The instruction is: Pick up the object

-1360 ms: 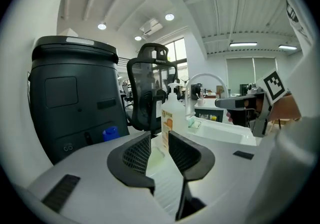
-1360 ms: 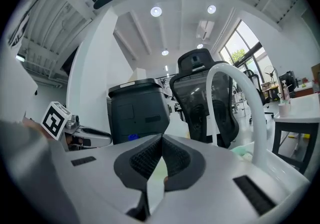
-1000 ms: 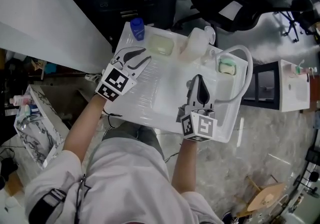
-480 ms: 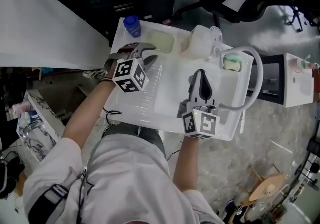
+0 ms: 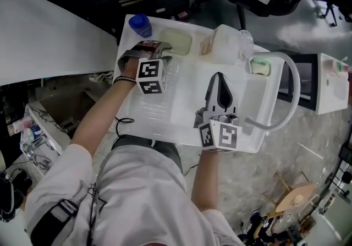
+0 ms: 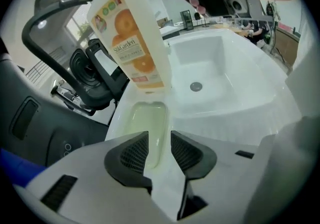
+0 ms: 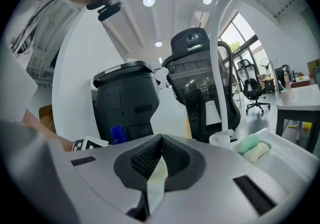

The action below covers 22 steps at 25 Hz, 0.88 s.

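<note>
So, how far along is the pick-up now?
Done: the left gripper is aimed at the pale green soap; its jaws have just been opening and nothing is between them yet. In hand: lining up on the soap. Left: close on it and lift. The right gripper is shut and empty.

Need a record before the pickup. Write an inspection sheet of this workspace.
Surface: white sink unit with curved faucet.
Job's things: pale bar lying in its recessed dish, untouched.
Clutter: orange-label bottle, blue-capped bottle, green piece in the dish by the faucet.
Grippers: left gripper open, jaws have just been opening, aimed at the bar, nothing between them; right gripper shut, empty.
Cables: thin dark cord looping at the sink's front edge.
Surroundings: office chair, black cabinet, grey floor.
</note>
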Tool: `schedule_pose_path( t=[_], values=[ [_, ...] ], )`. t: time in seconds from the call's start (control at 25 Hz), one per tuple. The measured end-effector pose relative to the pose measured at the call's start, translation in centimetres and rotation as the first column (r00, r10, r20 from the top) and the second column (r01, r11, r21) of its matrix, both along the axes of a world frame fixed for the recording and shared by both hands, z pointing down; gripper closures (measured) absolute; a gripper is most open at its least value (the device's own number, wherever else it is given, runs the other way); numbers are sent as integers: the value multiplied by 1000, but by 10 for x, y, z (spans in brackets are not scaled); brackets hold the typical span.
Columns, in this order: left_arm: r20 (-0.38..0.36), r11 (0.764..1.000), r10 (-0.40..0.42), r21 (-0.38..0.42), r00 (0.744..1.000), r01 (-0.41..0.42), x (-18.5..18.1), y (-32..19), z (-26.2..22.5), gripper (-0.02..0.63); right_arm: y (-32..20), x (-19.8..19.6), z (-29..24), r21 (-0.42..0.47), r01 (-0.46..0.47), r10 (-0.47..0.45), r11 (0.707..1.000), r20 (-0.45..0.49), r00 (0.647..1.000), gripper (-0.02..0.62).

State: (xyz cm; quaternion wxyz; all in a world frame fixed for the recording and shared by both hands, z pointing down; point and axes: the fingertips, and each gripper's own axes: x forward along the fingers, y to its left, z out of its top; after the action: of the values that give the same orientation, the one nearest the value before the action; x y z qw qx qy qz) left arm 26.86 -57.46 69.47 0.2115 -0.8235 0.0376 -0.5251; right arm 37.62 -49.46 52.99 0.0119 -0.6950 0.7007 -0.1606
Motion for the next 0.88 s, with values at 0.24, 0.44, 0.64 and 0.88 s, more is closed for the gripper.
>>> schedule_pose_path(
  t=[0.24,0.44,0.64,0.88],
  values=[
    [66,999,33,8,997,-34,4,-3,21,471,-6,4,11,-29,-1,1,1000,-2,1000,589],
    [97,998,52,39,994,-56,3,-6,29,472,-9,1,15,-41,23,-24,999,-15,1000,589],
    [92,997,42,65,995,-48,4,-11,27,505,-7,-2,12,-42,30,-29,999,6,1000,589],
    [68,999,32,42,997,-35,5,-4,19,541,0,0,8,-43,32,-31,999,16,999,589]
  ],
)
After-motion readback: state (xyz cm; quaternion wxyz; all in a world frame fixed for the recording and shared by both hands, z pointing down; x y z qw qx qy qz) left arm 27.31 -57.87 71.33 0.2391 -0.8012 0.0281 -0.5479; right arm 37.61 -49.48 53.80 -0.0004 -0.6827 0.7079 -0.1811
